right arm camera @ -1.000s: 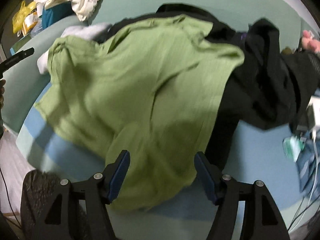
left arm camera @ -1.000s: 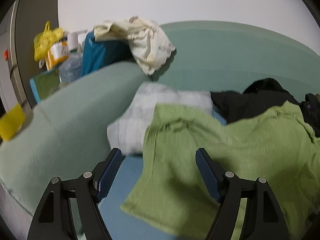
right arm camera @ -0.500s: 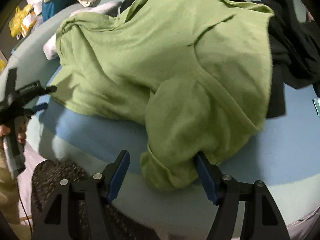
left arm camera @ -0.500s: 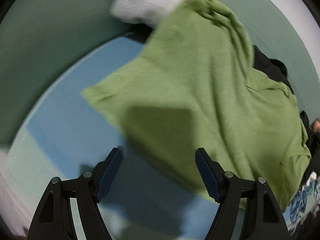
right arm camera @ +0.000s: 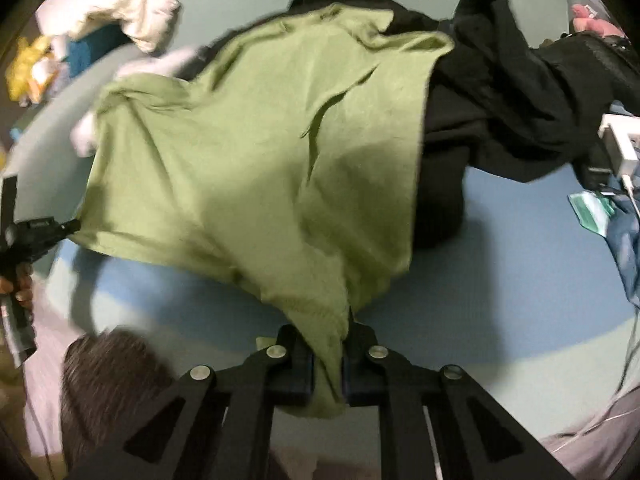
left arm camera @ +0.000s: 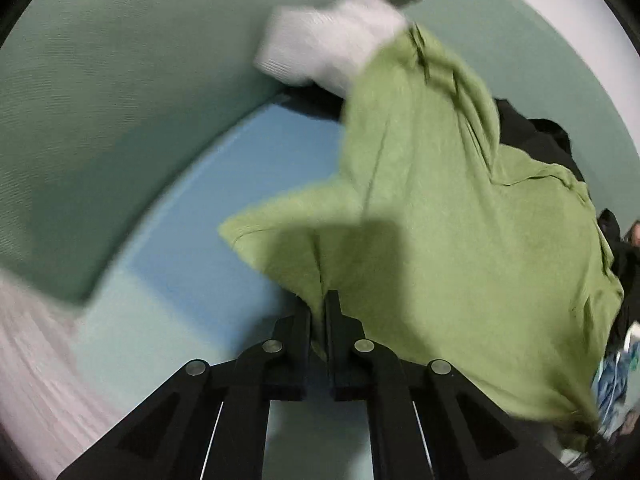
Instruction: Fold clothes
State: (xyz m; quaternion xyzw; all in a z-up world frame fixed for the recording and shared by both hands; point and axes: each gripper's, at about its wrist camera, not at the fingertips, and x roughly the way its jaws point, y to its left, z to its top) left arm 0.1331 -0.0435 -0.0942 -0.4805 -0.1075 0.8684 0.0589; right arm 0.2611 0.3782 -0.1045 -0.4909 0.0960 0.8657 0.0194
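I have both sets of tongs clamped on the near hem of the green shirt (right arm camera: 248, 168), one at each end, so that I can lift and spread it flat before any fold. The left tongs (left arm camera: 319, 312) pinch the left corner of the hem, their jaws nearly together with only thin cloth between; the right tongs (right arm camera: 327, 344) are closing on a thicker bunch of the hem (a wad hangs down past the pads). The shirt lies on the blue sofa seat (right arm camera: 500, 280), its far part draped over black clothes (right arm camera: 500, 92) and a white garment (left arm camera: 328, 48). Both point steeply downward, side by side along the hem.
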